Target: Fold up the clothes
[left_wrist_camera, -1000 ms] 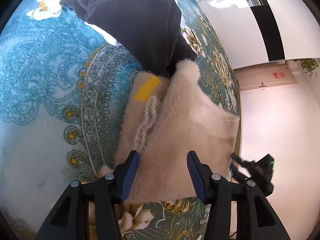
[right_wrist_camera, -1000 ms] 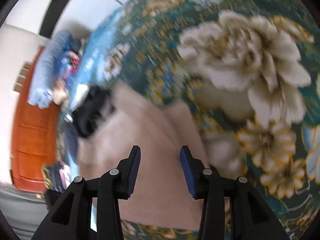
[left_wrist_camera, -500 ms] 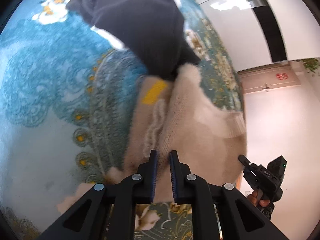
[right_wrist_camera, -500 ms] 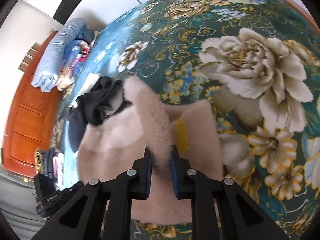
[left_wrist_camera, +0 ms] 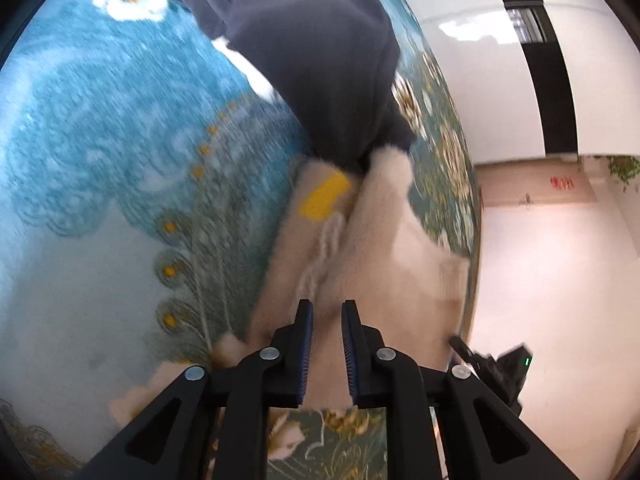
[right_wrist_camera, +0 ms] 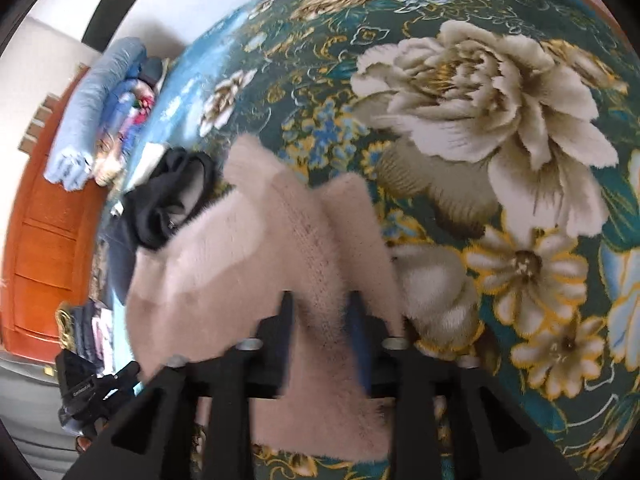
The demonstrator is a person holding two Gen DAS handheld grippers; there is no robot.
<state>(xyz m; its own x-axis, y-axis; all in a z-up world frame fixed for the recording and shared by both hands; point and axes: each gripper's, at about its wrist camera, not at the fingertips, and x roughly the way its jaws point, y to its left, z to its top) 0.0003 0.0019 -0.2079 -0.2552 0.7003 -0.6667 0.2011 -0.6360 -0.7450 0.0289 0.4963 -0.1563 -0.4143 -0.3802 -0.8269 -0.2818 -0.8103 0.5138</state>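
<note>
A fuzzy beige sweater (left_wrist_camera: 384, 264) lies part-folded on the floral bedspread (left_wrist_camera: 100, 160), with a yellow patch (left_wrist_camera: 324, 200) showing near its far end. My left gripper (left_wrist_camera: 326, 320) is shut on a fold of the sweater at its near edge. In the right wrist view the same sweater (right_wrist_camera: 240, 264) fills the lower middle, and my right gripper (right_wrist_camera: 320, 312) is shut on a raised ridge of its fabric.
A dark grey garment (left_wrist_camera: 320, 60) lies just beyond the sweater, touching its far end; it also shows in the right wrist view (right_wrist_camera: 168, 204) as black. Folded clothes (right_wrist_camera: 96, 120) are piled at the bed's far side by an orange door (right_wrist_camera: 44, 240). The bed edge (left_wrist_camera: 476, 240) runs right of the sweater.
Both grippers were open over the sweater one second ago. Both have closed on its fabric and have lifted a fold.
</note>
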